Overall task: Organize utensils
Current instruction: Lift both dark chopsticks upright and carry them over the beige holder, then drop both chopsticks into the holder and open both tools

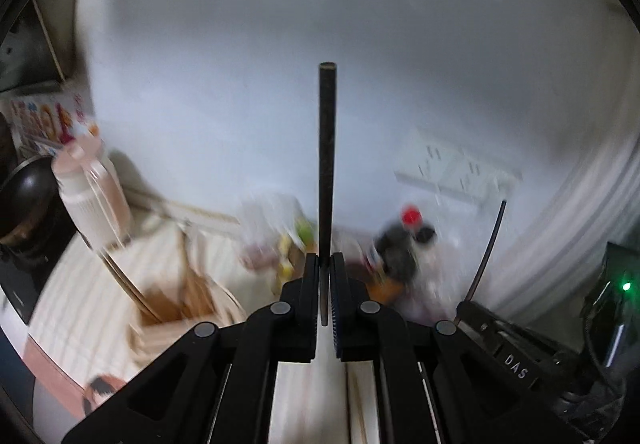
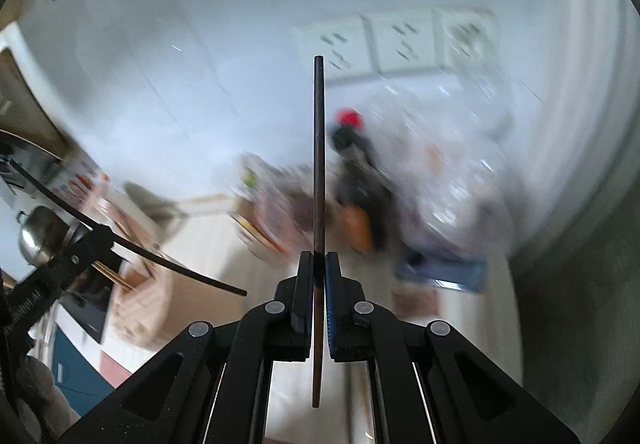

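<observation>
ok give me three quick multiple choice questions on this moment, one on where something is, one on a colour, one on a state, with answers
1. Where is each dark chopstick?
A. lying on the counter
B. clamped upright between gripper fingers
C. in the wooden box

2. What colour is the cap on the dark bottle by the wall?
A. red
B. green
C. yellow

3. What state is the left gripper in?
A. wide open
B. out of view
C. shut on a chopstick

Answers:
1 B: the left chopstick and the right chopstick each rise from between fingers.
2 A: the cap is red, though blurred.
3 C: the left gripper pinches its stick; the right gripper does the same.
</observation>
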{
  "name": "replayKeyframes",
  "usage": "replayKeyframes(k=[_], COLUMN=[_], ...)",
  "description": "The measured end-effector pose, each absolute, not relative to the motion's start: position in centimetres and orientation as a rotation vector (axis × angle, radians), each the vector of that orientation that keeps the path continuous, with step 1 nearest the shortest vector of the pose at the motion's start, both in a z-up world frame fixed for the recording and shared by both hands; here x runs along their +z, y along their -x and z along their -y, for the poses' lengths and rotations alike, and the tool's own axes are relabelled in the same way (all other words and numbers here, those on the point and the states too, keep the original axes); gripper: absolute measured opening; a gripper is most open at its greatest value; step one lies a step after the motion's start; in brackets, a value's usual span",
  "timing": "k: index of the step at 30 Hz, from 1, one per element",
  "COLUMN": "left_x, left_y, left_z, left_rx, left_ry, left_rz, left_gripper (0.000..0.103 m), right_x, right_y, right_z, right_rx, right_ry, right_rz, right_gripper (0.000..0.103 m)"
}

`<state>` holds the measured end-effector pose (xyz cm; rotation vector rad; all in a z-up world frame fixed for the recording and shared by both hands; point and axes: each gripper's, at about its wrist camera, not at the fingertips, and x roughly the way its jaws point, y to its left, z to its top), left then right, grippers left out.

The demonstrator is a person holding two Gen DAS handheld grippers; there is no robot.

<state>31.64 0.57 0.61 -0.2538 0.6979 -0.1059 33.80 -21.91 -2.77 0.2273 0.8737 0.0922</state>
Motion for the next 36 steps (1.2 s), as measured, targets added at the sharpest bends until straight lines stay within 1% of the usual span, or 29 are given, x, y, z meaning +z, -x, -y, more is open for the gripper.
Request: replayKeyframes(k=[5, 11, 14, 21, 25, 29, 30, 31, 32, 33, 34, 36], left_x=[2.2, -0.6, -2.3, -4.2, -5.4, -4.7, -4.3, -3.9, -3.4, -3.0, -2.5, -2.0], left_y=[-32.8, -34.3, -34.5, -34.6, -34.5, -33.6, -33.2, -32.8, -32.3, -32.0, -31.4, -30.5], left_z=[-7.1, -13.6, -14.7, -15.1, -14.7, -14.4, -14.1, -14.0, -14.0, -14.0, -14.0, -14.3], left_rx=[0.010, 0.111, 0.119, 0.108, 0.076, 0.066, 0.072, 0.084, 0.104, 0.120, 0.135, 0.165], left_ry=[0.275, 0.353, 0.380, 0.375, 0.377, 0.398, 0.380, 0.363, 0.347, 0.335, 0.324, 0.316], left_rz=[-0.644, -0.682, -0.709, -0.747, -0.806, -0.853, -0.847, -0.842, -0.832, -0.819, -0.797, -0.778], left_gripper=[0.003, 0.003, 0.003, 0.003, 0.003, 0.008, 0.011, 0.024, 0.054, 0.066, 0.087, 0.088], right_x=[-0.8, -1.4, -2.1, -3.1, -4.5, -6.0, -6.2, -6.2, -6.1, -5.9, -5.7, -5.1], right_y=[-37.6, -41.6, -42.8, -43.7, -43.8, -43.7, -43.6, -43.5, -43.4, -43.2, -43.0, -42.5], right_z=[16.2, 7.9, 4.7, -0.2, -1.1, -1.6, -1.5, -1.1, -0.6, -0.1, 0.4, 1.5], right_rx=[0.205, 0.302, 0.324, 0.369, 0.392, 0.442, 0.451, 0.451, 0.454, 0.457, 0.454, 0.451], right_ry=[-0.266, -0.276, -0.265, -0.203, -0.164, -0.103, -0.098, -0.112, -0.130, -0.145, -0.152, -0.170], right_rz=[-0.818, -0.775, -0.753, -0.703, -0.727, -0.798, -0.816, -0.826, -0.829, -0.827, -0.824, -0.821], right_gripper=[0.005, 0.005, 0.005, 0.005, 0.005, 0.007, 0.014, 0.027, 0.032, 0.037, 0.040, 0.044])
